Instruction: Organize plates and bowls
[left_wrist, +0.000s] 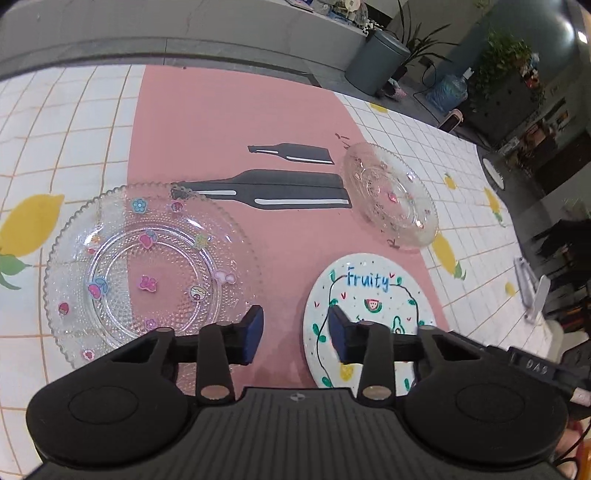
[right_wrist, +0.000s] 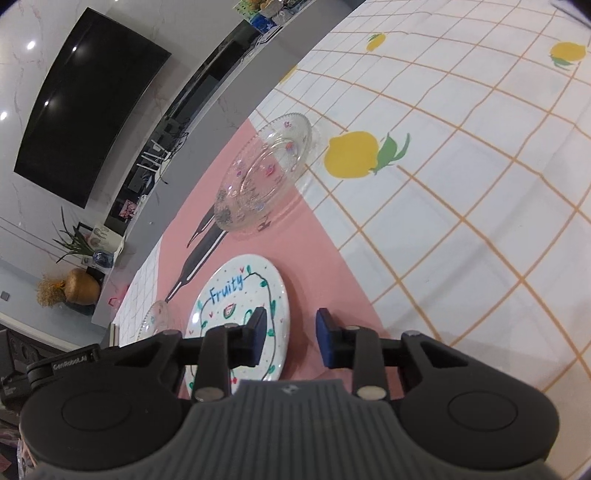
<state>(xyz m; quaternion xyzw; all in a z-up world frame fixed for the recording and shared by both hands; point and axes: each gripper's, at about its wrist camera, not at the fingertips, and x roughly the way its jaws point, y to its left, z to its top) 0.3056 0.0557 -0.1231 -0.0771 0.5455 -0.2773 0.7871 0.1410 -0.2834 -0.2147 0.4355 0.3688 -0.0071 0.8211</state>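
Observation:
A white plate painted with "Fruity" and fruit lies on the pink runner. My left gripper hovers open over its left rim, the right finger above the plate and the left finger above the runner. My right gripper hovers open over the same white plate's opposite rim; neither gripper's pads press on it. A large clear beaded glass plate with stickers lies to the left. A smaller glass dish lies beyond. The large glass plate shows partly behind my right gripper.
A tiled tablecloth with lemon prints covers the table. Black bottle shapes are printed on the runner. The table's far edge meets a grey ledge. A grey bin and plants stand past the table; a dark screen hangs on the wall.

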